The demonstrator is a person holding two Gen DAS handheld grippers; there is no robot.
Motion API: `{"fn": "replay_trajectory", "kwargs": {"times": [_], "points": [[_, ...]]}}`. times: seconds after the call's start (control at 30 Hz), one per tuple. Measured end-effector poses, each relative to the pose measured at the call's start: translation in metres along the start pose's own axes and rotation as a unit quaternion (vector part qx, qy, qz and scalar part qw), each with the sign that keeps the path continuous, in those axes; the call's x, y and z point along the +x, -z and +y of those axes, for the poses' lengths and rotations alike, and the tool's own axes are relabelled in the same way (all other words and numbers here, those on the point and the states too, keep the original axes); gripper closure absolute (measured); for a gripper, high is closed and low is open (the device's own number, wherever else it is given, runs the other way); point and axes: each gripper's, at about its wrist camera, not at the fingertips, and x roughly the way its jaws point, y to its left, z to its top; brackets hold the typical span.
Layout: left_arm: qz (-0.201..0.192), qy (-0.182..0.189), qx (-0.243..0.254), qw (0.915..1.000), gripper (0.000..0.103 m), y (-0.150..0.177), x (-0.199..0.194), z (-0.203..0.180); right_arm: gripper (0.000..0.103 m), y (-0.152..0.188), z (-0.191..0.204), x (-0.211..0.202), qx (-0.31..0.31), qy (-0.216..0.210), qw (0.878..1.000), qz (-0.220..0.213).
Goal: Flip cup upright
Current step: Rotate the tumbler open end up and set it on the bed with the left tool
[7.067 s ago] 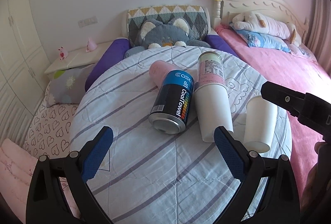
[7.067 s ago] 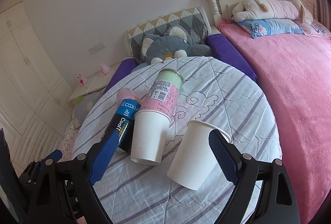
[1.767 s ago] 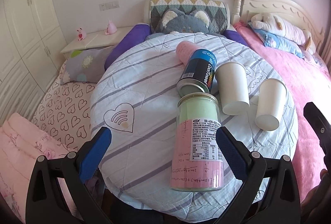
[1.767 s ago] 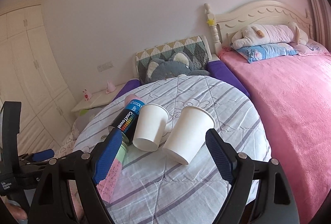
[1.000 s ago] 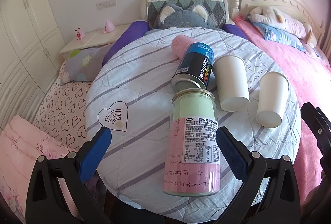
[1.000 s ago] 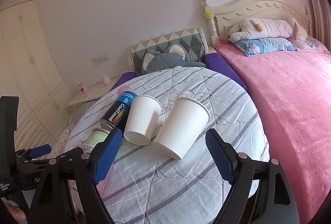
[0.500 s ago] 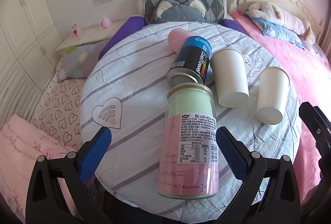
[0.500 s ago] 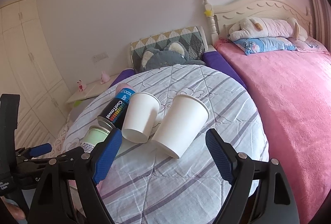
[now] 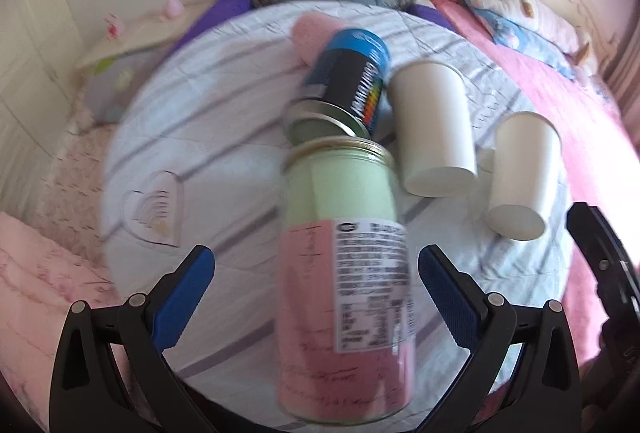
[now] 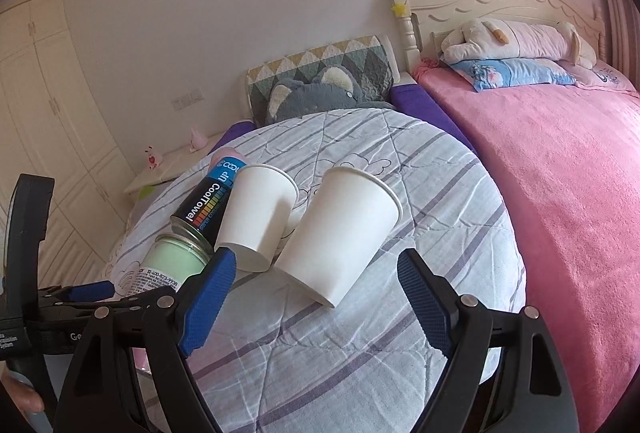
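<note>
Two white paper cups lie on their sides on a round table with a striped cloth (image 10: 360,353). The right cup (image 10: 340,233) lies just ahead of my open right gripper (image 10: 316,297); it also shows in the left wrist view (image 9: 522,177). The left cup (image 10: 258,217) lies beside it and shows in the left wrist view (image 9: 434,133). My left gripper (image 9: 316,293) is open, with a green and pink jar (image 9: 346,273) lying between its fingers, untouched.
A blue and black CoolTowel can (image 9: 352,81) lies behind the jar, against a pink cylinder (image 9: 310,33). A pink bed (image 10: 560,173) is to the right, a grey plush and patterned cushion (image 10: 320,81) behind the table, a nightstand (image 10: 168,169) at left.
My left gripper has moved forward, so the jar now sits deeper between its fingers; that view is blurred by motion. My right gripper has crept slightly closer to the right cup.
</note>
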Motion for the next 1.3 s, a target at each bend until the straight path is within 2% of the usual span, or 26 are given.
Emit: {"fn": "replay_trajectory", "kwargs": {"times": [0.07,0.27,0.33,0.37,0.4,0.53,0.6,0.77,0.87,0.97,1.07,1.17,1.3], "points": [[0.009,0.013,-0.016,0.9997,0.000,-0.005,0.007,0.002,0.019,-0.001,-0.002,0.003,0.002,0.001,1.000,0.001],[0.038,0.023,-0.026,0.9987,0.001,-0.022,0.027,0.001,0.019,-0.004,-0.003,0.009,-0.005,-0.010,1.000,0.009],[0.045,0.036,-0.017,0.9982,0.012,-0.024,0.031,-0.002,0.019,-0.004,-0.002,0.011,-0.009,-0.015,1.000,0.012],[0.058,0.034,-0.009,0.9977,0.030,-0.025,0.034,-0.003,0.019,-0.004,-0.001,0.012,-0.013,-0.018,1.000,0.014],[0.072,0.042,-0.004,0.9966,0.032,-0.024,0.036,-0.003,0.019,-0.004,0.000,0.013,-0.017,-0.022,0.999,0.018],[0.075,0.064,-0.007,0.9950,0.032,-0.026,0.036,0.003,0.019,-0.003,0.007,0.016,-0.033,-0.037,0.998,0.027],[0.056,0.080,-0.022,0.9950,0.032,-0.027,0.030,0.007,0.019,-0.002,0.010,0.016,-0.038,-0.039,0.998,0.027],[-0.024,0.096,-0.020,0.9949,0.032,-0.029,0.001,0.010,0.019,0.002,0.024,0.016,-0.058,-0.067,0.995,0.036],[-0.073,0.074,-0.009,0.9946,0.032,-0.026,-0.012,0.008,0.019,0.007,0.035,0.020,-0.072,-0.114,0.990,0.052],[-0.116,0.070,-0.009,0.9907,0.032,-0.022,-0.024,0.012,0.019,0.014,0.048,0.025,-0.087,-0.143,0.984,0.062],[-0.142,0.053,0.011,0.9885,0.032,-0.017,-0.028,0.010,0.019,0.021,0.060,0.031,-0.103,-0.140,0.982,0.071],[-0.155,0.068,0.016,0.9854,0.032,-0.006,-0.036,0.013,0.019,0.027,0.067,0.036,-0.118,-0.112,0.984,0.078],[-0.172,0.073,0.022,0.9821,0.032,0.007,-0.042,0.012,0.019,0.031,0.068,0.029,-0.126,-0.099,0.984,0.078]]}}
